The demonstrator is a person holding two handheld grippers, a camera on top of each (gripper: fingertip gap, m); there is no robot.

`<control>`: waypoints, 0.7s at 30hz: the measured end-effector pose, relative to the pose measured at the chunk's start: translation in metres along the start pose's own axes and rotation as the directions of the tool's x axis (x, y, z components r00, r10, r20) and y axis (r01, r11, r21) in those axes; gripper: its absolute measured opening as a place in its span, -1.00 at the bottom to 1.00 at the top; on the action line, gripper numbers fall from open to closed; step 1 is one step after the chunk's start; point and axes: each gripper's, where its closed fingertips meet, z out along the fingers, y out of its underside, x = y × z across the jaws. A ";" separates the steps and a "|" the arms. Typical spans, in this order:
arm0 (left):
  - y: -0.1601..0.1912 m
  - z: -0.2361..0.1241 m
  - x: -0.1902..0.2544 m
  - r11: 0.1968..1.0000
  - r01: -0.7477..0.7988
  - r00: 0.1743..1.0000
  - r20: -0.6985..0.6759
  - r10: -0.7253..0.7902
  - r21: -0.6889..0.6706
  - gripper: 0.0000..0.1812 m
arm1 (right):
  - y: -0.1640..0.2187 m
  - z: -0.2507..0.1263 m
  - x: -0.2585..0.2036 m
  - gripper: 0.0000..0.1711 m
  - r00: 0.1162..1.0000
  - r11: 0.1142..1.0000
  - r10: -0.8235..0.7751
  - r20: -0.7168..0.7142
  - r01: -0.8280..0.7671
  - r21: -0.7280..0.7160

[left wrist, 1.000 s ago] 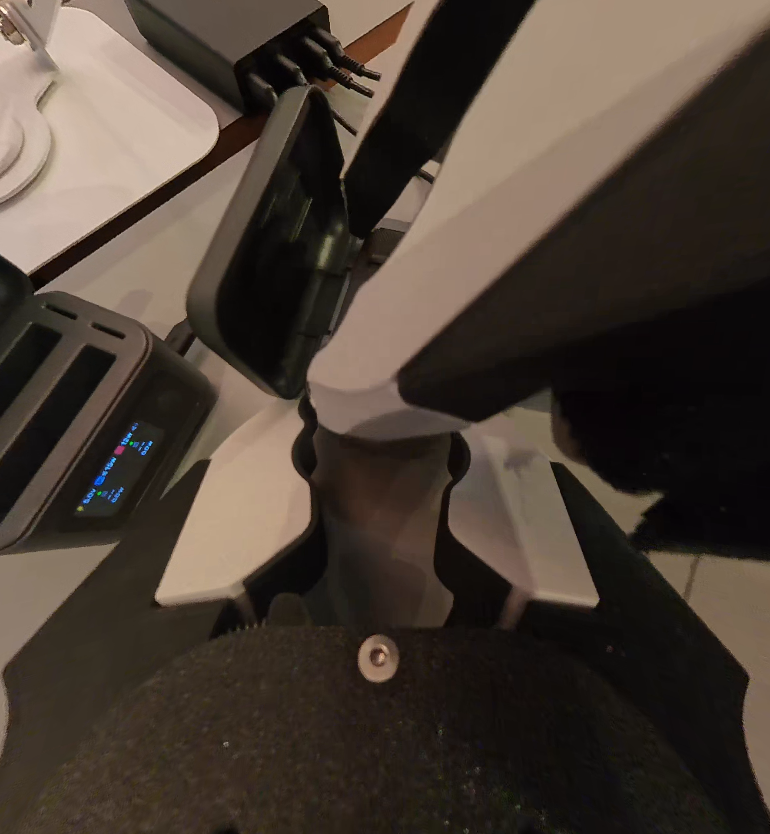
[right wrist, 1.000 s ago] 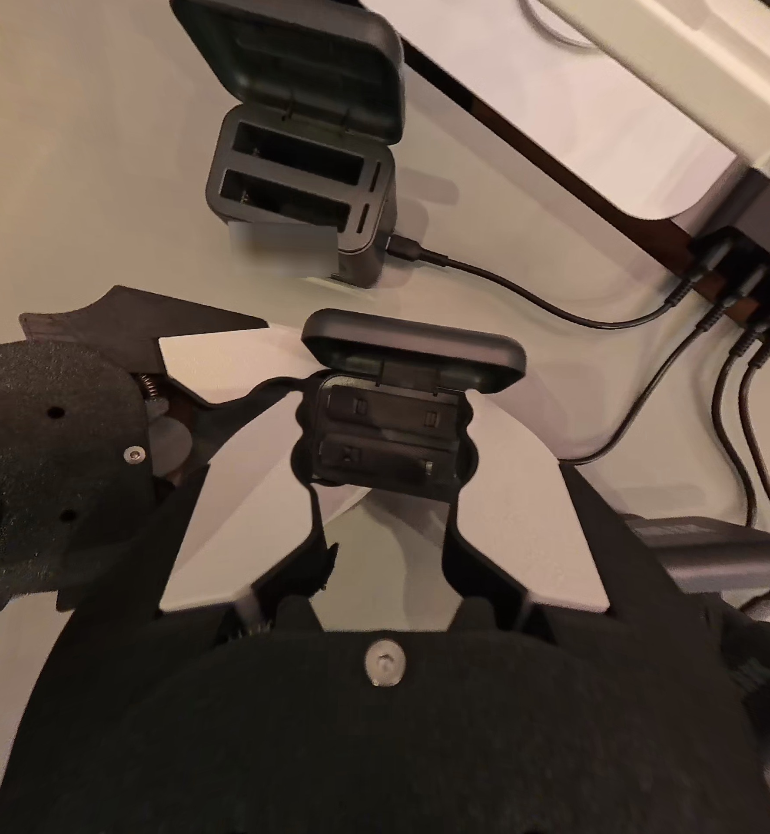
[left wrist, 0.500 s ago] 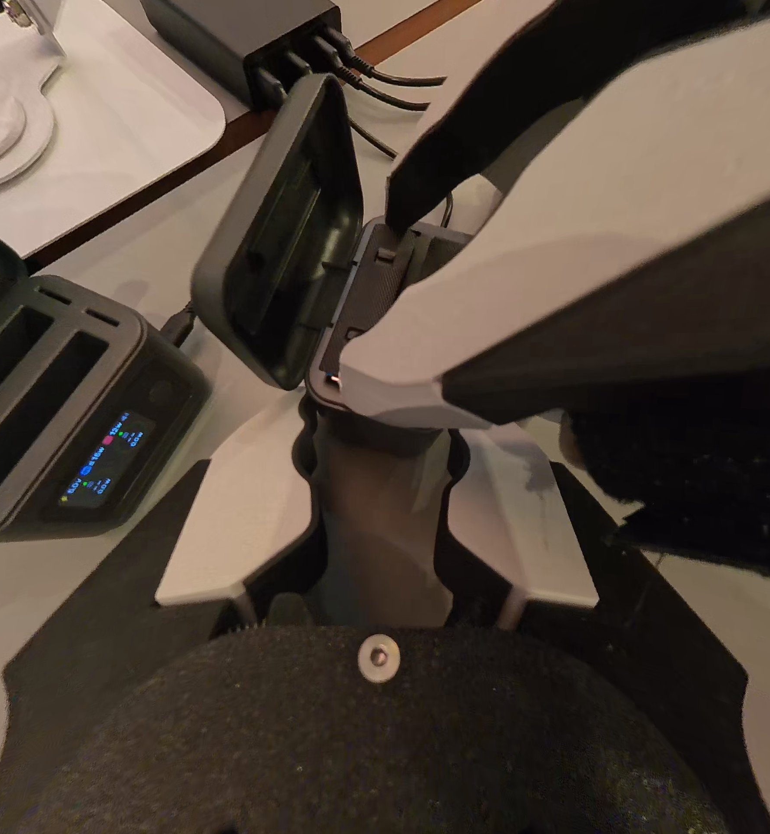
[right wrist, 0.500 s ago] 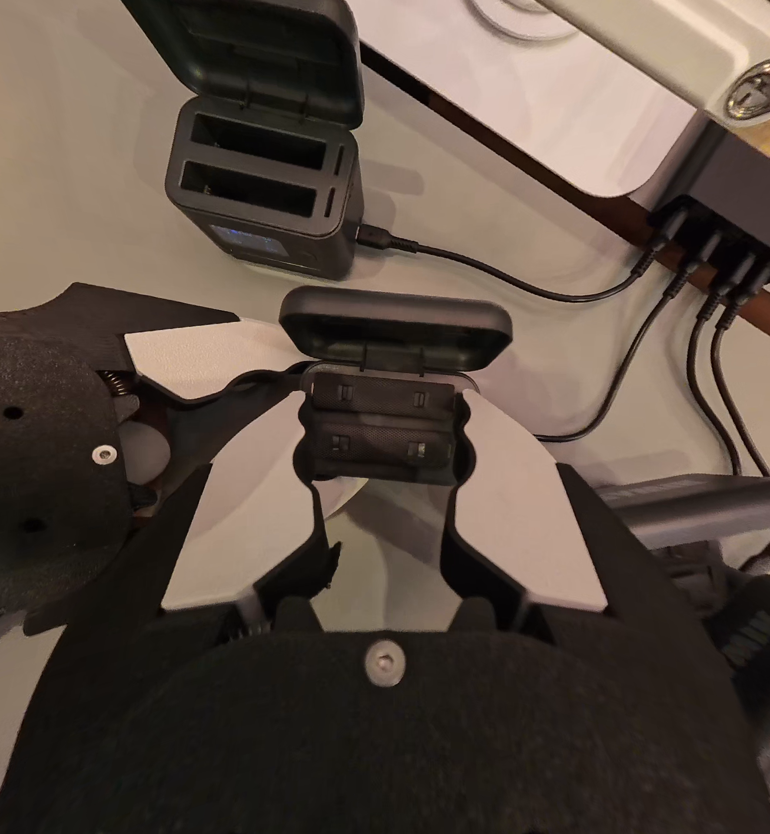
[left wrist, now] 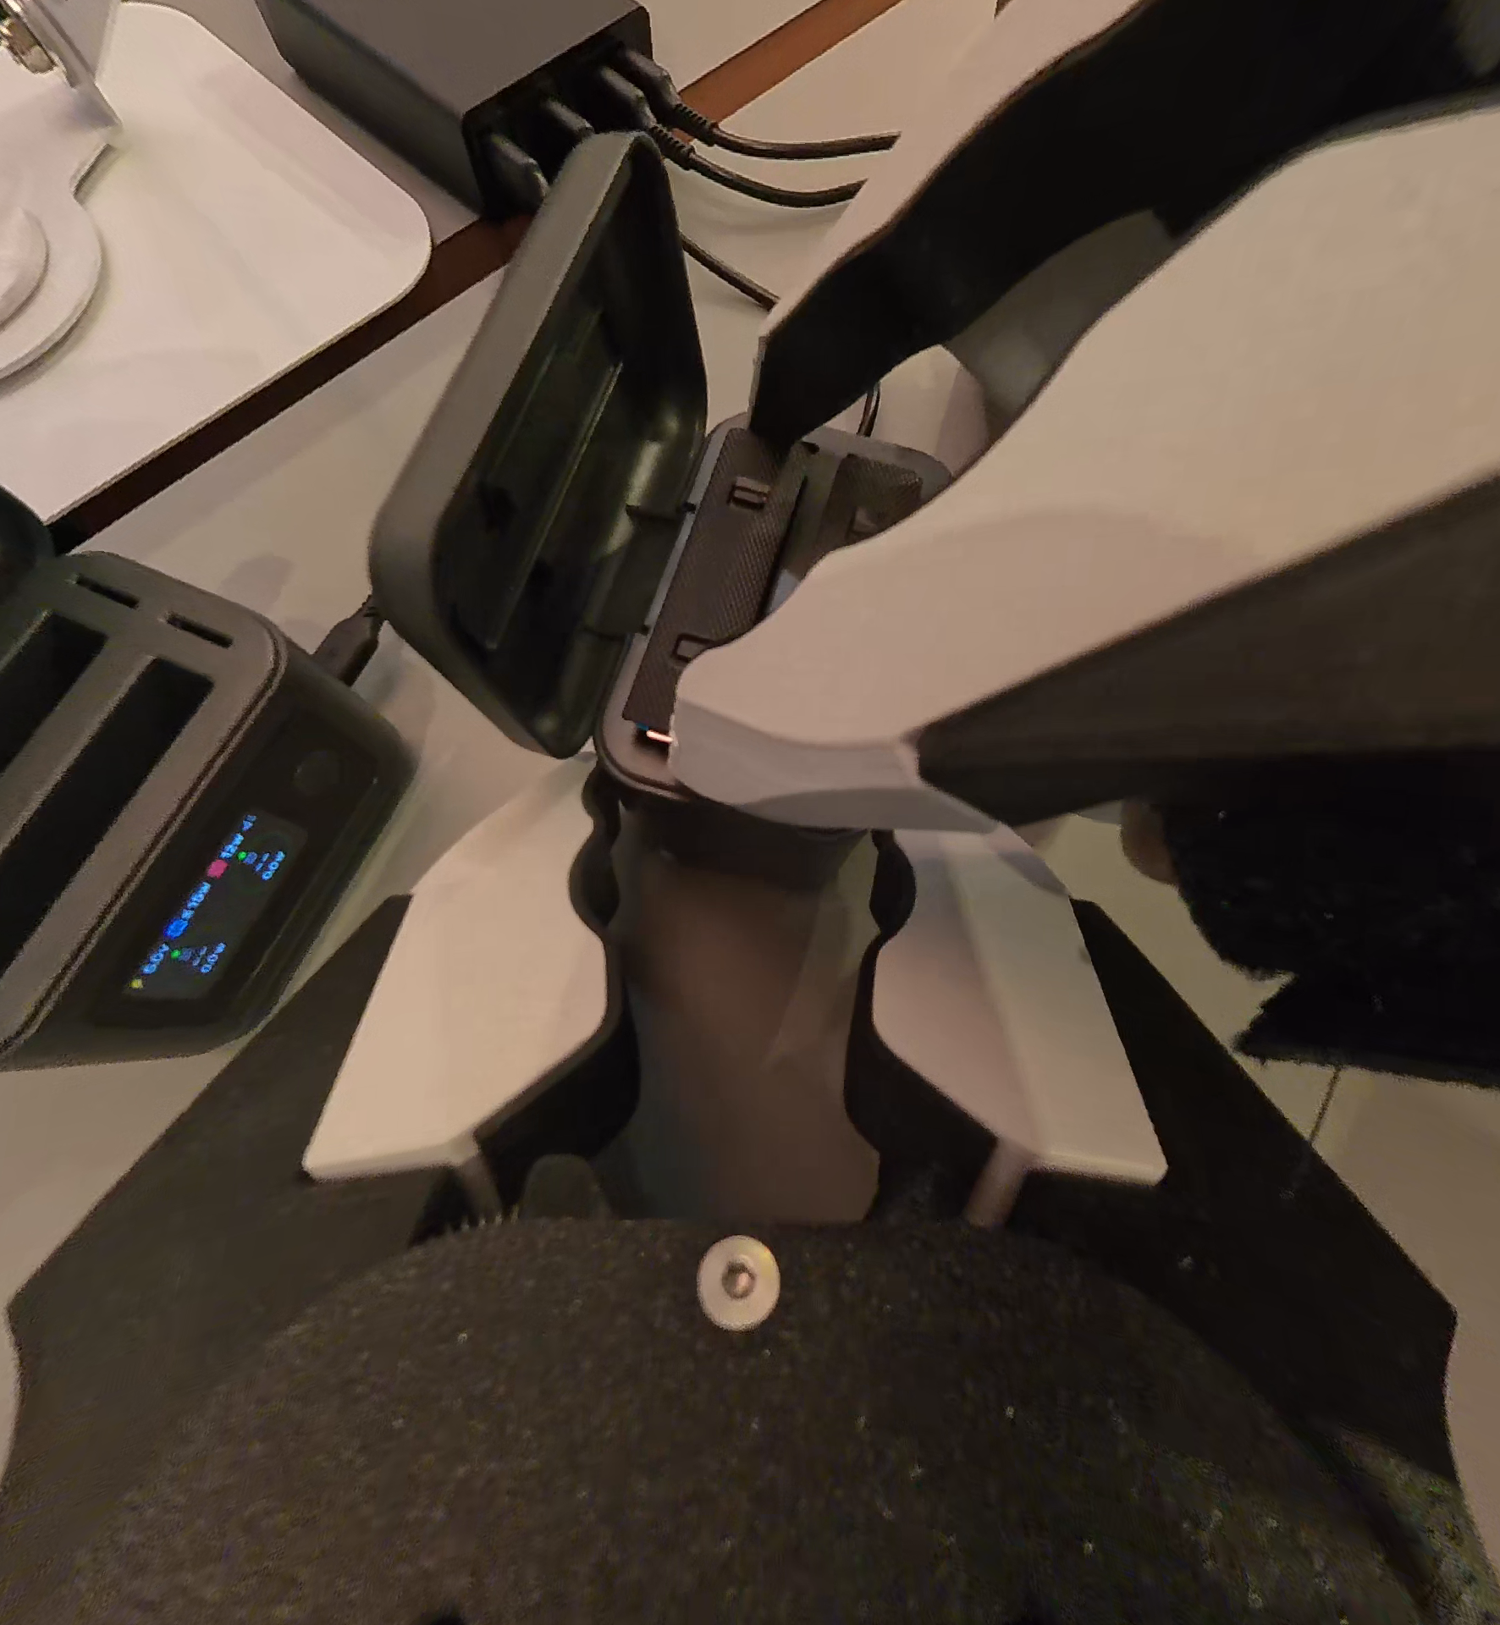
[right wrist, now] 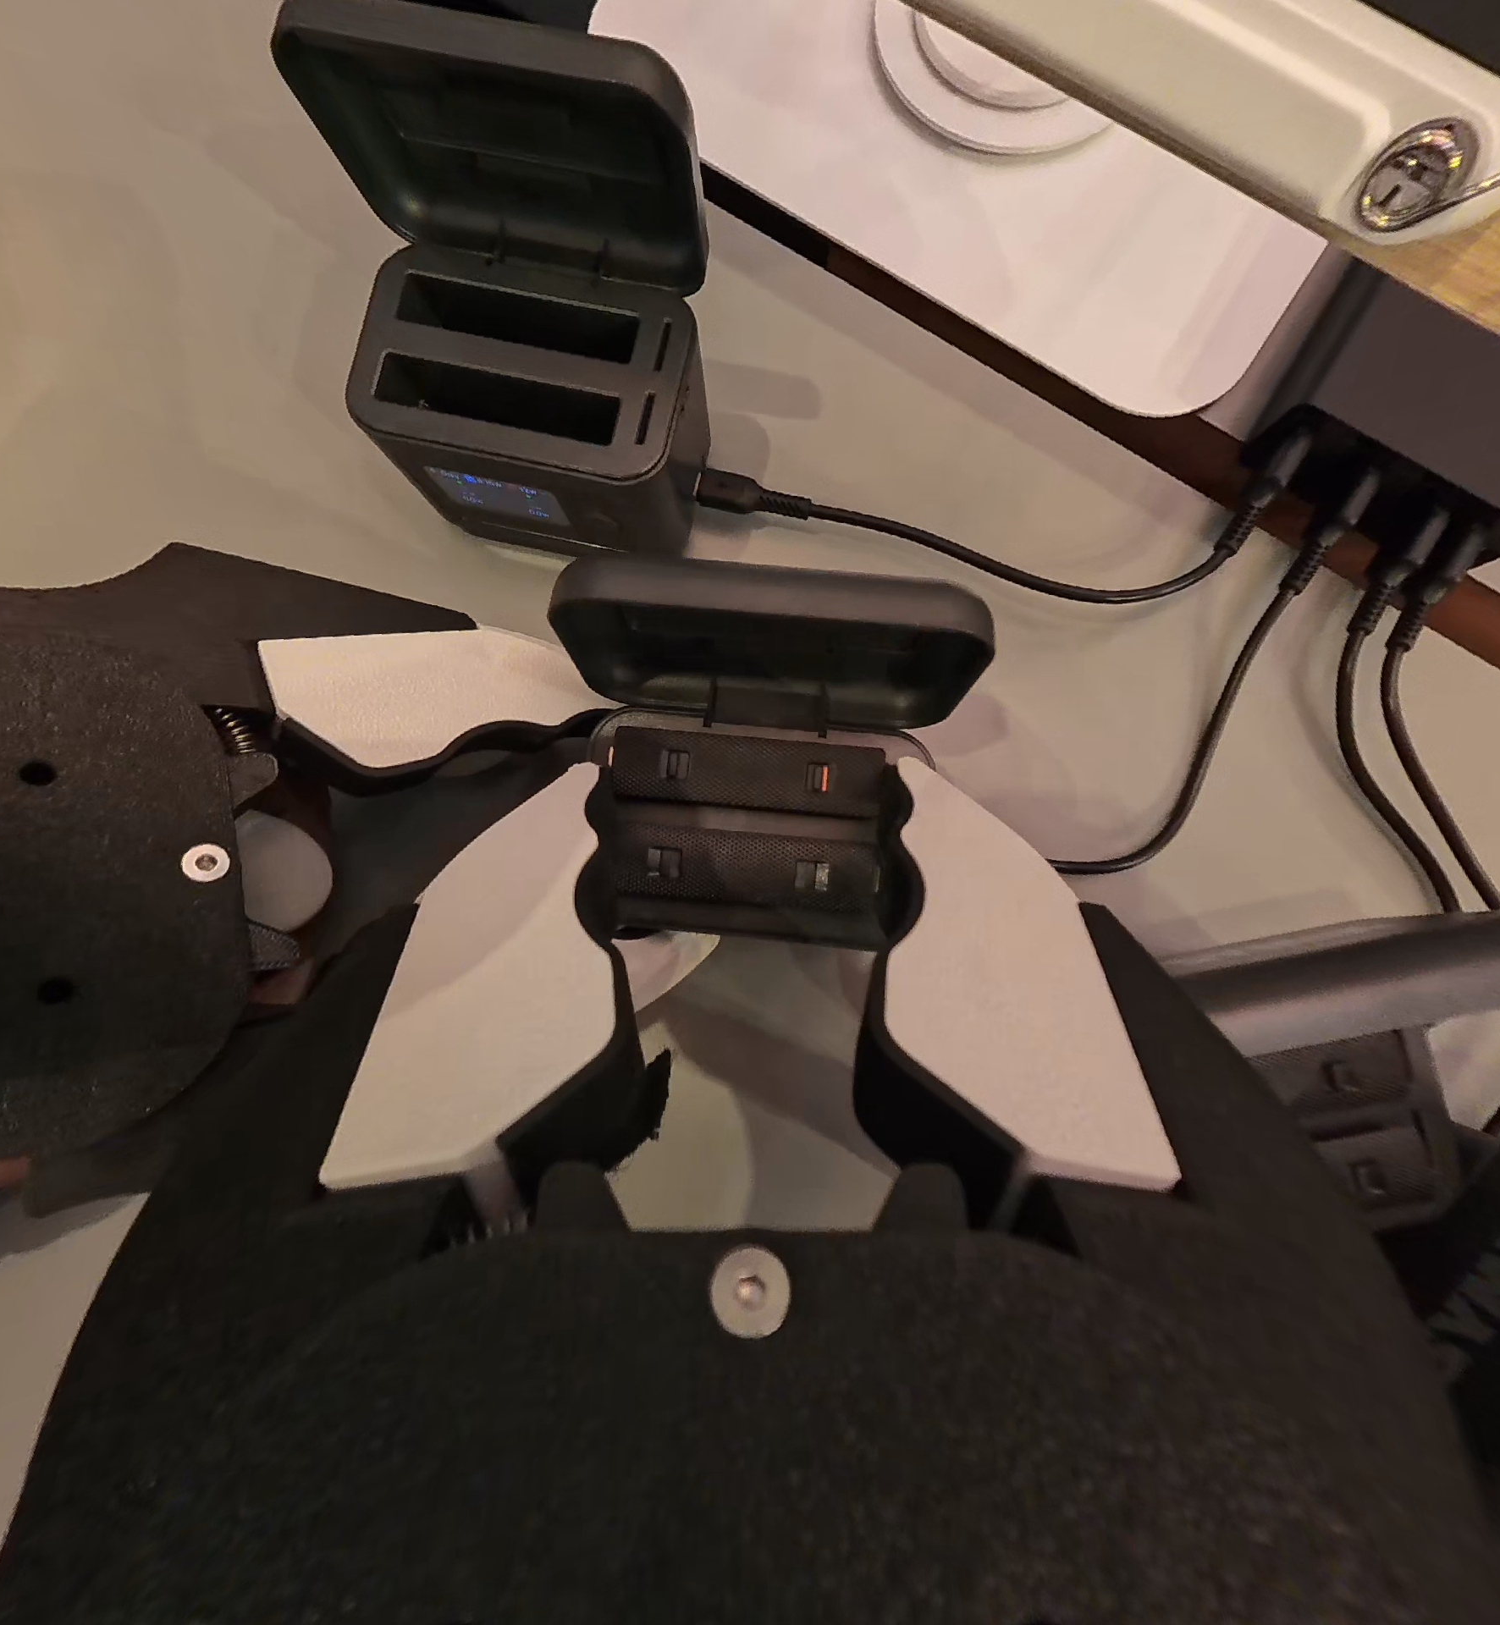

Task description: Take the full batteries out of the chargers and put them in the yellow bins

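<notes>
A dark grey charger (left wrist: 733,932) stands with its lid (left wrist: 553,440) open and two black batteries in its slots. My left gripper (left wrist: 738,827) is shut on the charger's body, one finger on each side. It also shows at the left of the right wrist view, where its fingers (right wrist: 395,668) reach the charger. My right gripper (right wrist: 746,844) comes from above and is shut on the near battery (right wrist: 746,879), one finger at each end. The far battery (right wrist: 746,778) sits in its slot behind it. No yellow bin is in view.
A second charger (right wrist: 518,396) stands behind, lid open, both slots empty, screen lit. A third charger (right wrist: 1344,1082) holding batteries is at the right edge. Black cables (right wrist: 993,572) run to a power hub (right wrist: 1432,422) beside a white tray (right wrist: 1037,264). My right fingertips sit around 4 cm from my left ones. The right tips stand about 15 cm off the power hub (right wrist: 1432,422).
The right gripper has tilted back over the charger, so the battery tops now show in the left wrist view. The left gripper keeps its hold on the charger body.
</notes>
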 end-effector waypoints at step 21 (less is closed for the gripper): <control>0.000 -0.004 -0.017 0.996 -0.079 0.997 -0.019 0.079 0.030 -0.38 | -0.044 -0.082 -0.005 -0.32 0.994 0.959 0.024 0.110 -0.054 0.279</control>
